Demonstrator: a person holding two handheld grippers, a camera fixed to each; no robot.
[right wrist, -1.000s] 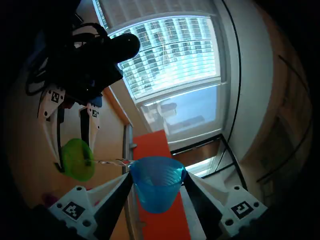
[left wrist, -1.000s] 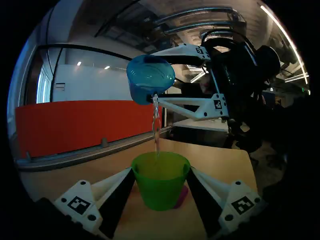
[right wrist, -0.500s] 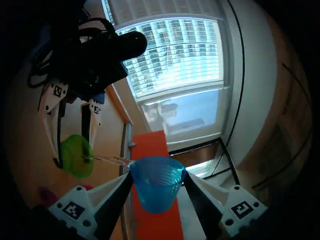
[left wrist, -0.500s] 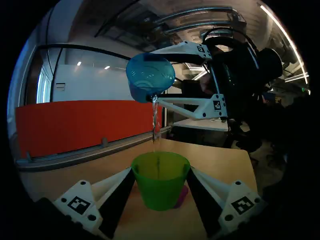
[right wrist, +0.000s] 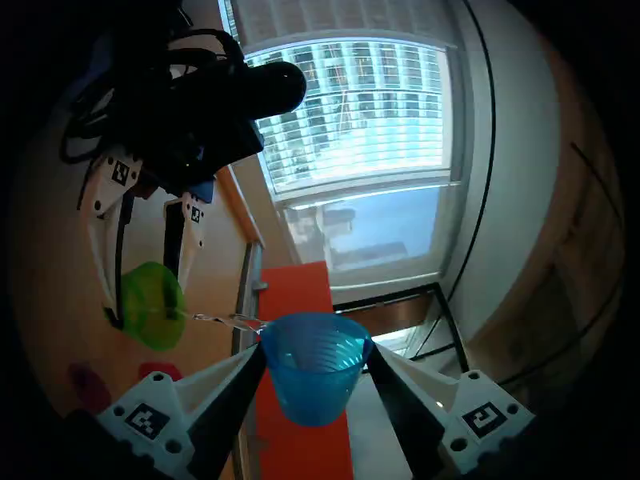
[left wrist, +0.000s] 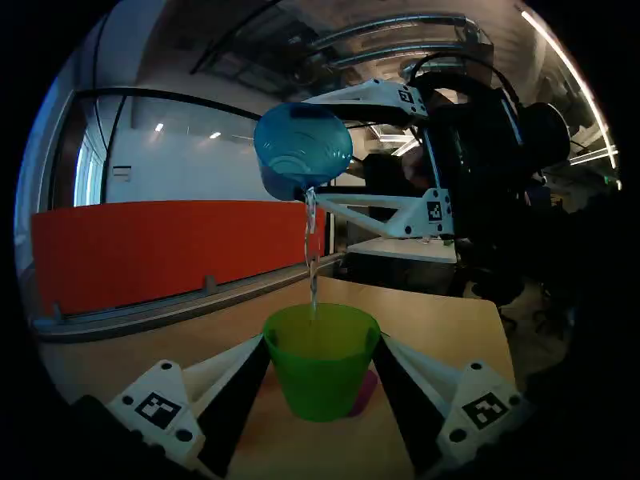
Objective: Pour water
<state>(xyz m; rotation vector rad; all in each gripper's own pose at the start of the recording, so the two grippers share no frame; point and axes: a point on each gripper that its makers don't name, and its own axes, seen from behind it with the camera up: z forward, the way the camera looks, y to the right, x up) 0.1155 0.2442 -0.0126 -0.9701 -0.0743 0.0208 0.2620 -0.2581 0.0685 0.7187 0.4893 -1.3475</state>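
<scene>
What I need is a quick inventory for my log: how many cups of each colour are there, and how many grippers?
Blue cup: 1
Green cup: 1
Grippers: 2, left gripper and right gripper
Total: 4

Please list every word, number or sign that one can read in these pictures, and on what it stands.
None can be read.
The left tongs and right tongs: black-and-white square patterns only, no letters.
A small wall plate: too small to read.
The green cup and the blue cup: no print visible.
</scene>
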